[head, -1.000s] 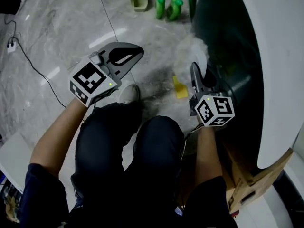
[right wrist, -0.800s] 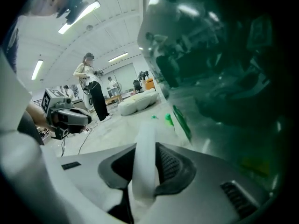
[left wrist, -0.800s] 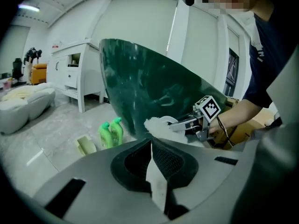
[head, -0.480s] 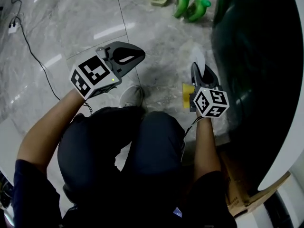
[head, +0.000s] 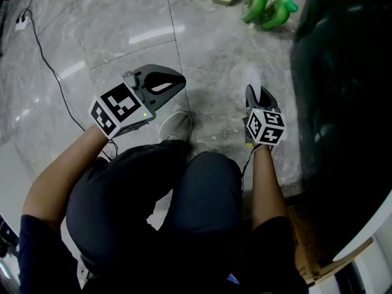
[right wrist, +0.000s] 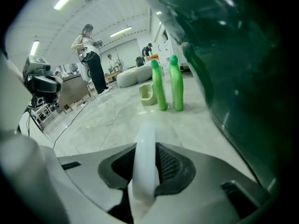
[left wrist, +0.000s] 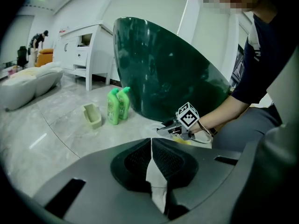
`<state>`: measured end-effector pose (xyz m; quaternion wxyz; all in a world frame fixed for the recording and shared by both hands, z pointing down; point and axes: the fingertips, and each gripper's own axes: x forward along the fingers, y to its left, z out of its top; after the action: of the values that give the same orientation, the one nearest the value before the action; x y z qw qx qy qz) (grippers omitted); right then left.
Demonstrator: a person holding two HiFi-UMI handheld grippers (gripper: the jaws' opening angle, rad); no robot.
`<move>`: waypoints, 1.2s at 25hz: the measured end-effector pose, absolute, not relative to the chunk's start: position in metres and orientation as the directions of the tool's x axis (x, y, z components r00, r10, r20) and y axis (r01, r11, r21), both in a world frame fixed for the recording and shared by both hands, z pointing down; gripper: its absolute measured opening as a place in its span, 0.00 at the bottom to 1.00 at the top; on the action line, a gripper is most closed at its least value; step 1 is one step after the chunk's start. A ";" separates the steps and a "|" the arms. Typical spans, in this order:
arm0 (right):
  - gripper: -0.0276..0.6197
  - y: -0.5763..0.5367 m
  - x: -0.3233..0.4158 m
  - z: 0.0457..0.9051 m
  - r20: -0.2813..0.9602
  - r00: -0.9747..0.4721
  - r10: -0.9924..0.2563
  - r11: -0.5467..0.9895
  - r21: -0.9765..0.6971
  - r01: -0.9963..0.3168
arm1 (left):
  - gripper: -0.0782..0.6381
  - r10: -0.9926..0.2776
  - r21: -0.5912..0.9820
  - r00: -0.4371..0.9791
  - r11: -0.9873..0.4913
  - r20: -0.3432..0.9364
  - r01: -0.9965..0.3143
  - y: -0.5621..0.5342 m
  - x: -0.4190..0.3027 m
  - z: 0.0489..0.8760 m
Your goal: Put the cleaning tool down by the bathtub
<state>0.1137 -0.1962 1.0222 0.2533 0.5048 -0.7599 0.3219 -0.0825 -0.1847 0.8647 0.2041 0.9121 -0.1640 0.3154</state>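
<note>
Pinching the cleaning tool point(right wrist: 145, 141) — smooth, white, curved handle — is the right gripper point(head: 256, 95).

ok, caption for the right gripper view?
Right gripper jaws shut on the white cleaning tool; green bottles ahead, bathtub at right.

Cleaning tool point(right wrist: 144, 157): white curved handle, yellow part below, clamped edge-on between right tongs point(head: 256, 95), near floor.
Bathtub point(head: 343, 90): glossy dark green wall, white rim, just beside tool.

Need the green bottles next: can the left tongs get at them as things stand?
Probably yes: the left tongs look empty, and only bare floor lies between them and the green bottles, a stretch ahead.
</note>
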 end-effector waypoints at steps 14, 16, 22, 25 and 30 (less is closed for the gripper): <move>0.19 -0.192 0.098 1.072 0.769 -0.309 -0.559 0.343 -0.124 -0.931 | 0.16 -0.175 0.299 0.756 -0.845 0.630 -0.444 -0.171 -0.091 0.888; 0.19 -0.191 0.095 1.073 0.771 -0.302 -0.560 0.357 -0.104 -0.928 | 0.16 -0.174 0.304 0.758 -0.842 0.629 -0.446 -0.169 -0.091 0.891; 0.19 -0.191 0.094 1.074 0.773 -0.294 -0.562 0.369 -0.084 -0.926 | 0.16 -0.182 0.303 0.760 -0.840 0.624 -0.450 -0.168 -0.090 0.892; 0.19 -0.190 0.094 1.074 0.776 -0.292 -0.559 0.368 -0.083 -0.926 | 0.16 -0.189 0.299 0.761 -0.840 0.621 -0.453 -0.169 -0.087 0.891; 0.20 -0.189 0.094 1.073 0.784 -0.292 -0.547 0.364 -0.091 -0.927 | 0.16 -0.191 0.291 0.765 -0.846 0.615 -0.446 -0.171 -0.080 0.886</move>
<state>0.0941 -0.1894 1.0726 0.3385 0.4893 -0.7532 0.2804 -0.0797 -0.1709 0.8856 0.2157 0.9142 -0.1743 0.2955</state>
